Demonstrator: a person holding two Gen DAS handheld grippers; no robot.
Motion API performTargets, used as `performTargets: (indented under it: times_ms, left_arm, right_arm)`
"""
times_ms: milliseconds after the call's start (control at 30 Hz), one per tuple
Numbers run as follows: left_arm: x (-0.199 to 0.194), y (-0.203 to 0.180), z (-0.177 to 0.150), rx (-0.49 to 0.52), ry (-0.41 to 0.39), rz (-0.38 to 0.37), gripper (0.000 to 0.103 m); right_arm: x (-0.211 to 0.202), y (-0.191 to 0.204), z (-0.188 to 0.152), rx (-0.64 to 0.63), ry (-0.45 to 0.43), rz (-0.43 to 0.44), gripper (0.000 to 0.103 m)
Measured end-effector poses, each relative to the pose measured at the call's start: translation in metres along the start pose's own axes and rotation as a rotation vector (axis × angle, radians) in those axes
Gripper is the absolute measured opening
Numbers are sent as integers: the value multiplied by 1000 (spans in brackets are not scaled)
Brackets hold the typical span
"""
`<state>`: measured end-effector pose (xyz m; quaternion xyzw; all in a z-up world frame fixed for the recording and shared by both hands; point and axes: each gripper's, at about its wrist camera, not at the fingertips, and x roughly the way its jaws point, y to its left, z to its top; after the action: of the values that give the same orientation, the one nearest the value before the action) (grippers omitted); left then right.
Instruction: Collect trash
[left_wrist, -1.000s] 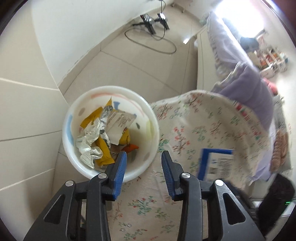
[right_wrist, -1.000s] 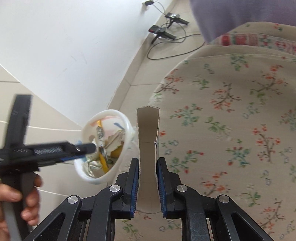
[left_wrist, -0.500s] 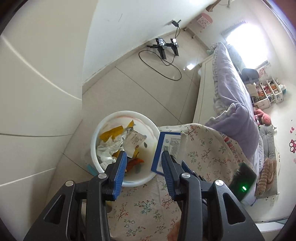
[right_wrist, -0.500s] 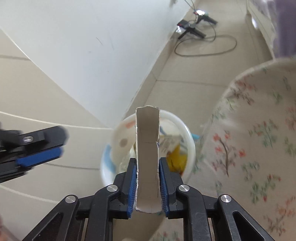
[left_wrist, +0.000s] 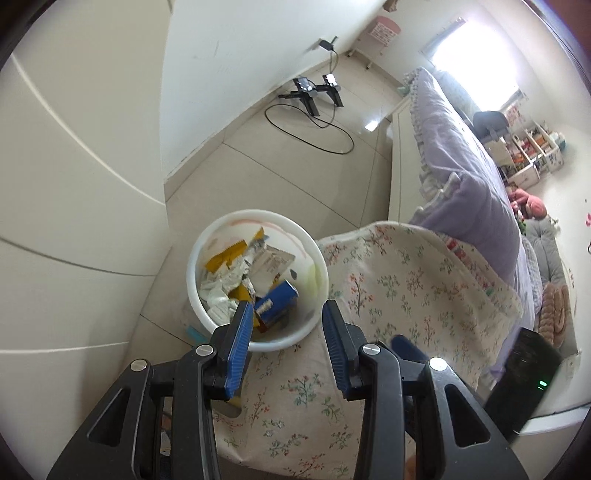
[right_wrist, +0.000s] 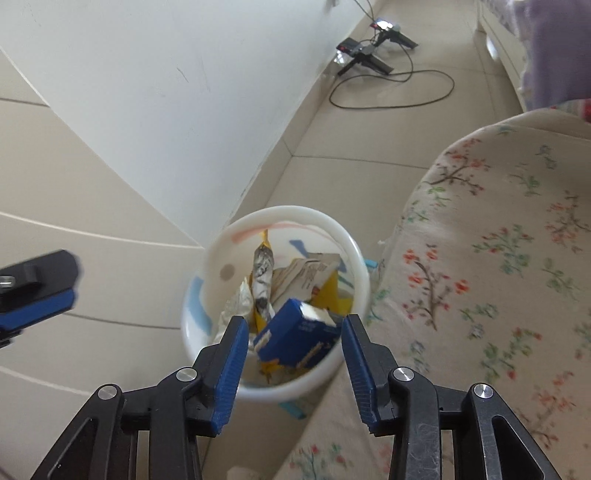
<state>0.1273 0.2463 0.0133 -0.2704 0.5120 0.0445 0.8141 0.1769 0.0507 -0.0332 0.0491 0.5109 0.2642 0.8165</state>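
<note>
A: Start at the left. What stands there?

B: Pale cupboard panels, then a white wall. In the right wrist view the left gripper (right_wrist: 37, 288) pokes in at the left edge, blurred. From its own camera its jaws stand apart with nothing between them, poised over the near rim of the bin.

A: And the bin?

B: A white trash bin (left_wrist: 236, 221) sits on the tiled floor (left_wrist: 295, 177), between the cupboard and the flower-print cloth (left_wrist: 406, 288). Inside lie yellow wrappers (left_wrist: 225, 258), crumpled white paper (left_wrist: 218, 291) and a printed white packet (left_wrist: 273, 260).

A: Where is the box?

B: The blue box (right_wrist: 295, 339) lies tilted in the bin on top of the other trash, 1 white end flap turned up. It also shows in the left wrist view (left_wrist: 277, 301).

A: Does the right gripper grasp it?

B: No. The right gripper (right_wrist: 291, 343) hangs above the bin with its jaws opening; the box shows in the gap but lower down, and neither pad touches it.

A: Further right?

B: The cloth-covered surface, then a bed with a lilac quilt (left_wrist: 469, 177). On the far floor a black stand (left_wrist: 314, 92) with a looped cable (left_wrist: 314, 129).
</note>
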Motion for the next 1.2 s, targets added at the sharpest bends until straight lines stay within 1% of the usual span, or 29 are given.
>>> performTargets:
  times_ms: [67, 200, 233, 267, 300, 333, 367, 400, 500, 533, 633, 733, 800, 867, 967, 1200]
  left_arm:
    - [-9, -11, -14, 41, -27, 16, 41]
    - [-28, -39, -46, 153, -93, 72, 43]
    - [-33, -45, -56, 182, -105, 84, 48]
    - [-37, -50, -69, 212, -121, 96, 56]
    - [-41, -53, -83, 239, -139, 108, 60]
    - [-43, -55, -96, 260, -152, 124, 66]
    - [-45, -55, -108, 276, -158, 140, 68]
    - [-46, -56, -122, 288, -160, 160, 68]
    - [-52, -56, -151, 292, -168, 189, 68]
    - [-57, -57, -161, 298, -189, 204, 68]
    - [-69, -65, -192, 331, -252, 268, 77]
    - [-82, -71, -221, 349, -298, 312, 79]
    - [-87, -74, -233, 355, -297, 327, 80]
    - [-91, -77, -242, 359, -297, 347, 80]
    - [-103, -81, -254, 367, -342, 393, 80]
    - [-121, -82, -263, 362, -366, 398, 81]
  right_arm:
    - [-29, -2, -13, -10, -27, 19, 52]
    - [-84, -6, -47, -17, -97, 76, 57]
    - [-95, -4, -57, -21, -113, 88, 59]
    - [-105, -5, -67, -30, -130, 97, 62]
    - [-114, -3, -77, -42, -151, 94, 63]
    - [-123, -3, -86, -54, -170, 89, 66]
    - [-131, -2, -95, -65, -187, 77, 68]
    - [-136, -1, -105, -79, -200, 64, 69]
    - [-151, -2, -131, -110, -225, 47, 70]
    - [-156, -4, -139, -112, -236, 33, 71]
    - [-172, -12, -161, -116, -276, -11, 73]
    - [-187, -15, -179, -117, -307, -34, 75]
    - [-197, -15, -189, -109, -328, -33, 76]
    - [-205, -15, -197, -100, -351, -35, 79]
    - [-213, -15, -210, -93, -383, -54, 81]
    - [-221, -9, -220, -98, -392, -46, 82]
